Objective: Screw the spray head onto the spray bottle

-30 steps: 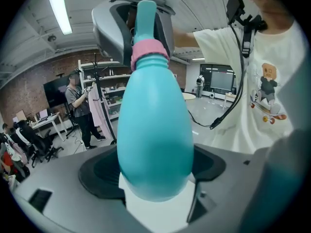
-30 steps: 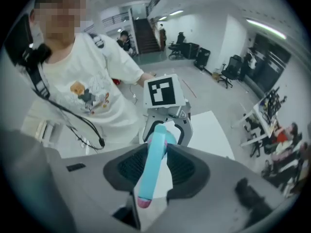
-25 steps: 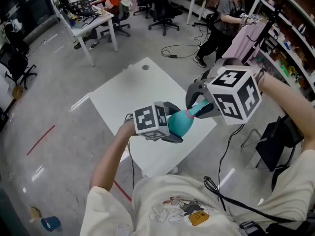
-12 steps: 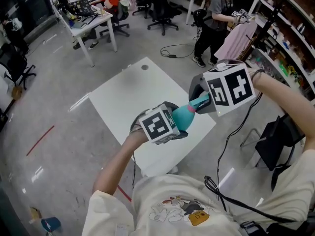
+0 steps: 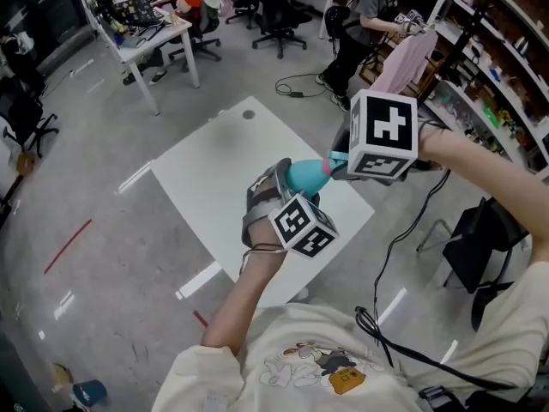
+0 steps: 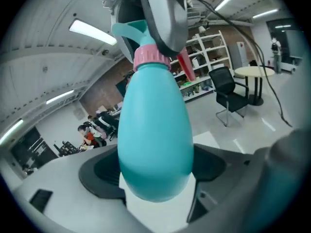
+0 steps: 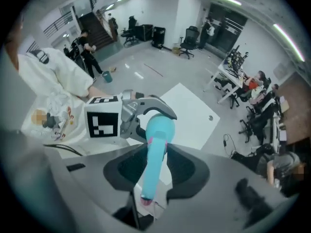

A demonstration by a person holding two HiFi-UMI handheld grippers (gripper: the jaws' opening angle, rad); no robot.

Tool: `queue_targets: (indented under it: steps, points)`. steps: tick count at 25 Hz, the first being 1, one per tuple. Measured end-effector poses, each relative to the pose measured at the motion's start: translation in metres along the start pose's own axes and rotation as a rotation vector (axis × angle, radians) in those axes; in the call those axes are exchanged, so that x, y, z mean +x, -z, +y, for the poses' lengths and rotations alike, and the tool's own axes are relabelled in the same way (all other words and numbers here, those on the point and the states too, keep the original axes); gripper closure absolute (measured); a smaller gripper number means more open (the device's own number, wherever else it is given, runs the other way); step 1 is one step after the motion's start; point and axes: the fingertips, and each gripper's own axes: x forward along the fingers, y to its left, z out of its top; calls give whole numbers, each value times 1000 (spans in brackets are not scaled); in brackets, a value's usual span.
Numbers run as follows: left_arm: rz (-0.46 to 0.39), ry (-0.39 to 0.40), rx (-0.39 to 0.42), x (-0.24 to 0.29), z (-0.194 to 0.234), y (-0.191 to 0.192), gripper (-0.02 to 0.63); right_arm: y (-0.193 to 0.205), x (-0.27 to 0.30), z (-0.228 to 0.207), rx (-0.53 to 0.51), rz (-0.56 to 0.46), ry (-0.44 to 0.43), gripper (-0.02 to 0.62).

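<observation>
Above the tabletop (image 5: 214, 157), nearest the person, the left claw (image 5: 279, 194) grips the belly of the bottle (image 5: 304, 176) in the air. Just beyond it, the right claw (image 7: 155, 166) is closed on the spray head (image 7: 151, 176), which sits on the neck. Screwing seems under way. The next move probably needs a twist of the head while the bottle is held steady.

Glossy grey floor (image 5: 86, 187), white table (image 5: 219, 157), office chairs (image 5: 279, 15), shelving (image 5: 506, 58)
</observation>
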Motion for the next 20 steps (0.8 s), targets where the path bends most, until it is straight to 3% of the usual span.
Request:
queue_targets:
  steps: [3, 6, 8, 11, 14, 17, 20]
  points:
    - [-8, -37, -76, 4, 6, -2, 201, -7, -1, -7, 130, -80, -14, 468]
    - [-14, -23, -122, 9, 7, 2, 201, -11, -1, -14, 246, -147, -28, 468]
    - [-23, 13, -135, 13, 4, 5, 201, -9, -2, -18, 250, -157, -19, 466]
    - [-39, 60, -149, 16, 4, 9, 201, -7, -6, -18, 250, -167, -34, 397]
    - [-60, 104, -156, 18, 2, 14, 201, -8, -10, -22, 243, -175, -20, 367]
    - [-108, 225, -162, 17, -10, 14, 201, -10, -25, -25, 200, -218, -6, 364]
    - [-173, 455, -154, 6, -29, 10, 201, -18, -56, -16, 7, -294, 3, 364]
